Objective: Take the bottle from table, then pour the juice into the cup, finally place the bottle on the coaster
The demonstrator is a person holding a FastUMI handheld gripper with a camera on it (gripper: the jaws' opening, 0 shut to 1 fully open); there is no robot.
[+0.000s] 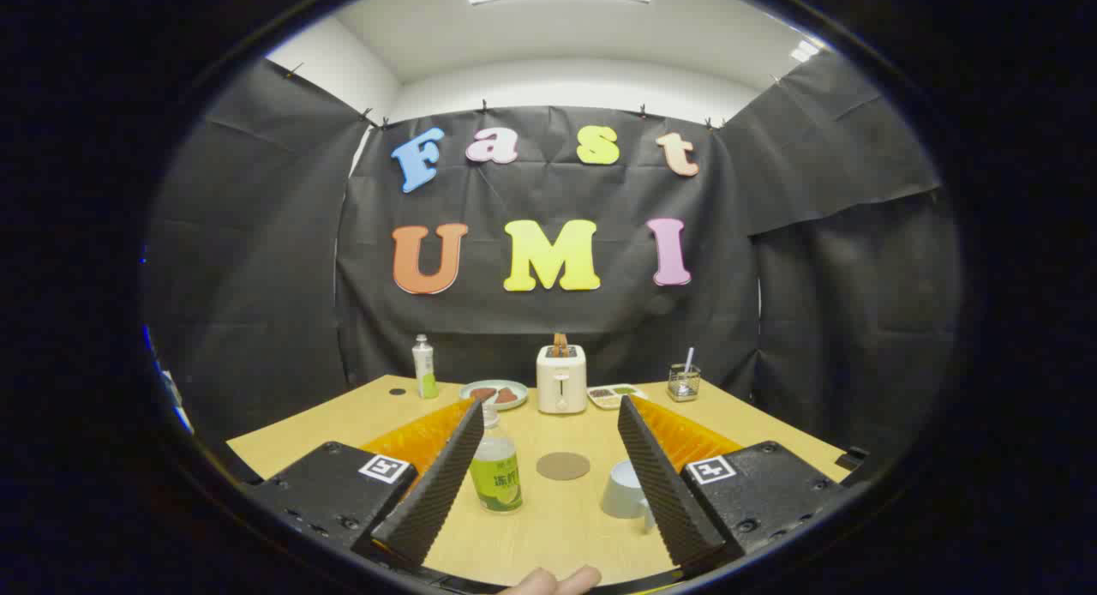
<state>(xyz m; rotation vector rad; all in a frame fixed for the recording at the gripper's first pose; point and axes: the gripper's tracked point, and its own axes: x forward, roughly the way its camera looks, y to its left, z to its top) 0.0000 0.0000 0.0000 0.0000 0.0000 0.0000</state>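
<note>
A small clear bottle (497, 473) with a green label and white cap stands upright on the wooden table (548, 526), partly hidden behind my left finger. A round brown coaster (563, 465) lies flat a little beyond it, in the gap between the fingers. A pale grey cup (624, 489) sits by my right finger, which covers its right side. My gripper (548, 423) is open, raised above the table, with nothing between its fingers. The bottle, coaster and cup all lie ahead of the fingertips.
At the far side of the table stand a tall white and green bottle (423, 368), a plate with food (494, 394), a white toaster (561, 377), a small tray (614, 395) and a glass holder with a straw (683, 381). Fingertips of a person's hand (553, 581) show at the near edge.
</note>
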